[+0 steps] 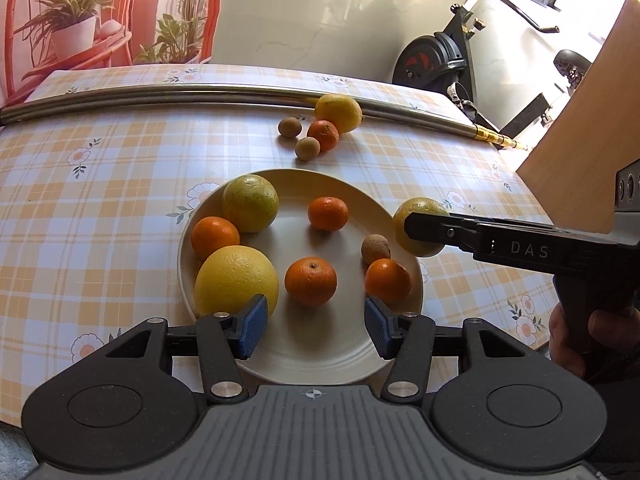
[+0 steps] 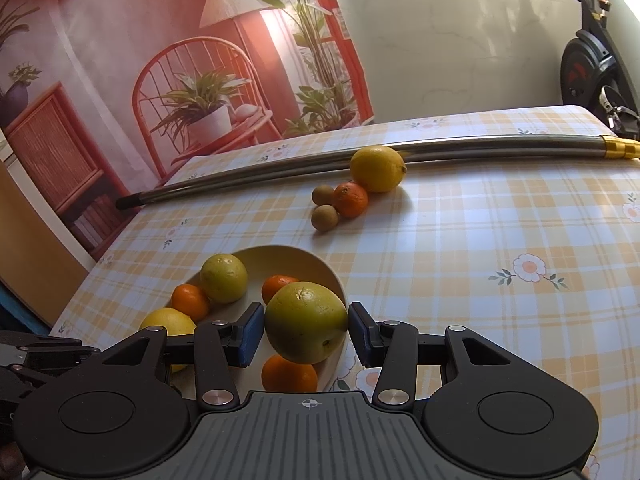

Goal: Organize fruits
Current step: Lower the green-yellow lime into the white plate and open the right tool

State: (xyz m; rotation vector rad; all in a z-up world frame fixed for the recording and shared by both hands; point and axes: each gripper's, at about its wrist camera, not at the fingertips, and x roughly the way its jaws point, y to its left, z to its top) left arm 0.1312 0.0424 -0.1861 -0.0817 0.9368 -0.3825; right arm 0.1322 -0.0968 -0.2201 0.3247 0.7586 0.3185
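a greenish fruit [image 2: 306, 322] is sitting pinched between the right gripper [image 2: 306, 330] pads, hanging over the plate [image 1: 296, 364] rim; the left gripper [image 1: 316, 326] is gaping empty, just behind an orange [image 1: 310, 286] lying on that plate; more fruit is waiting ahead.

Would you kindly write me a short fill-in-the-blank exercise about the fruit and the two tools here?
1. The right tool is shut on a yellow-green ____.
2. The left tool hangs open over the ____.
3. Beside the metal pole, off the plate, ____ fruits lie on the tablecloth.

Missing words: fruit; plate; four
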